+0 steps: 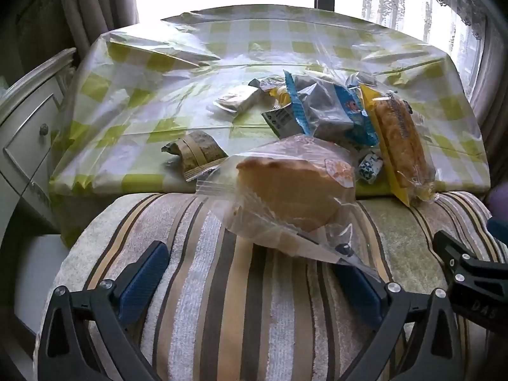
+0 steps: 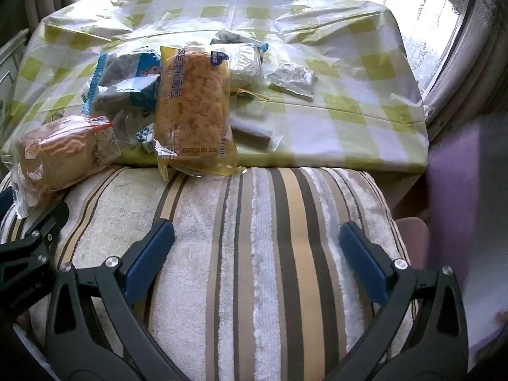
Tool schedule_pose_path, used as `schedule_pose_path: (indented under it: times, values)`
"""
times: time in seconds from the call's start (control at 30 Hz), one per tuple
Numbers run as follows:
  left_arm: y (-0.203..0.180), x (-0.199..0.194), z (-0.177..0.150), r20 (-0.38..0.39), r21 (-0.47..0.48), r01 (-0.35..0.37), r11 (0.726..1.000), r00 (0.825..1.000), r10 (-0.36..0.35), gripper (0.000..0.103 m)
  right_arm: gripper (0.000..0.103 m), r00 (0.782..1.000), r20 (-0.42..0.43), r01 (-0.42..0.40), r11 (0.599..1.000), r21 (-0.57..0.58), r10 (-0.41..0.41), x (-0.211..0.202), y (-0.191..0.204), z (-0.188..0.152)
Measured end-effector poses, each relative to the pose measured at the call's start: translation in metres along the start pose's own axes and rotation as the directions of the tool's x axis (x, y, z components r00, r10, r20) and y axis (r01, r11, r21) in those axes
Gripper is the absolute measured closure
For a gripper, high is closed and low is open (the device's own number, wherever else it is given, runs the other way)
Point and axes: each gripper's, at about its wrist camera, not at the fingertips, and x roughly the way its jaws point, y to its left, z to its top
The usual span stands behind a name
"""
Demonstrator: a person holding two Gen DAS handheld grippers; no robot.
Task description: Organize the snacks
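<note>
Snacks (image 2: 190,104) lie heaped on the checked tablecloth (image 2: 349,117), the clear-bagged bread (image 1: 292,190) overhanging its near edge onto the striped cushion (image 2: 254,254). Both the left gripper (image 1: 250,276) and right gripper (image 2: 257,247) gape fully, empty. Best to close on the bread's body, not its loose film. No box or basket shows.

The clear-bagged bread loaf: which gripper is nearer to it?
Left. The loaf lies just ahead of the left gripper; the right gripper sits off to its side.
</note>
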Motion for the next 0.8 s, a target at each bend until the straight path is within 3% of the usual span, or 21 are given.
schedule_pose_path:
  times: [0.8]
  values:
    - [0.002, -0.0014, -0.0006, -0.014, -0.012, 0.007, 1.0, 1.0, -0.007, 0.0, 0.0, 1.0, -0.001, -0.003, 1.0, -0.001, 0.003, 0.0008, 0.0004, 0.0011]
